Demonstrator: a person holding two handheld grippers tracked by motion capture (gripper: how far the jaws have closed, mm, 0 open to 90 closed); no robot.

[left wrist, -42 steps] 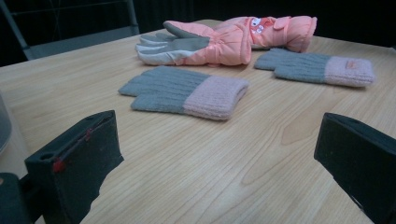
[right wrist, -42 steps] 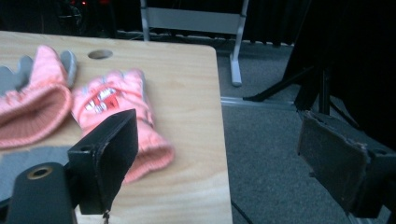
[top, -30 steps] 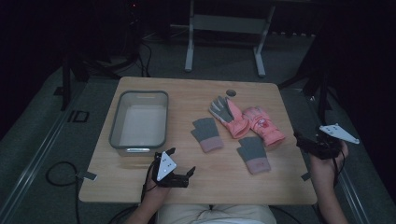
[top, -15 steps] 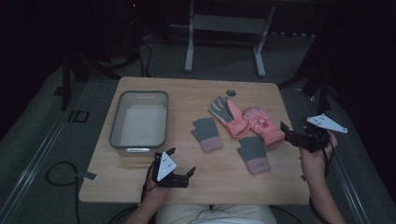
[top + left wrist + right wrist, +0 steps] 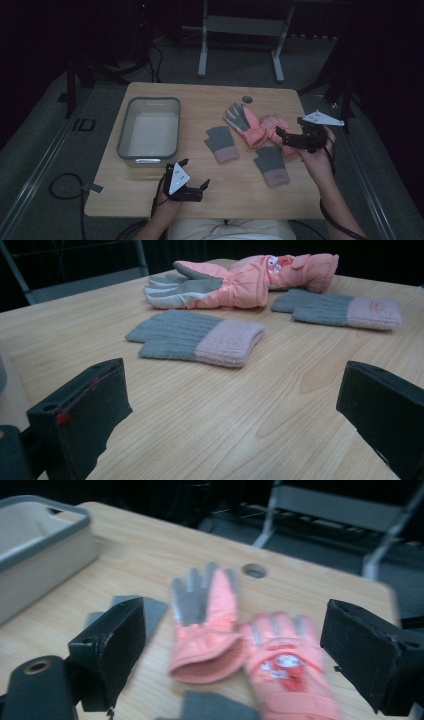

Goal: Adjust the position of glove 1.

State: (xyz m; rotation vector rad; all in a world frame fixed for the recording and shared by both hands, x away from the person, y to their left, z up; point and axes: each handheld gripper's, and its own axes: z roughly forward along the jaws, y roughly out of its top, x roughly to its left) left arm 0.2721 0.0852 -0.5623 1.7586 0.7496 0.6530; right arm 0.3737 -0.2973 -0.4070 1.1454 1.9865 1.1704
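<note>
Two pink ski gloves lie side by side right of the table's middle, one palm up [image 5: 245,125] [image 5: 205,615], one with a cartoon patch [image 5: 274,127] [image 5: 285,665]. In front of them are two grey knit gloves with pink cuffs [image 5: 221,143] [image 5: 270,164]. My right gripper [image 5: 281,136] [image 5: 237,635] hovers open just right of the patched ski glove, jaws pointing left at the pair. My left gripper [image 5: 195,172] [image 5: 235,410] rests open near the front edge, facing the nearer knit glove [image 5: 200,337] with nothing between its jaws.
A grey-rimmed empty bin [image 5: 149,130] [image 5: 35,545] stands on the table's left half. A round cable hole [image 5: 248,99] sits near the far edge. Bare wood lies between my left gripper and the gloves. A metal stand [image 5: 240,30] is behind the table.
My right gripper has moved left from beyond the table's right edge to just beside the pink ski gloves. The left gripper and the gloves have stayed put.
</note>
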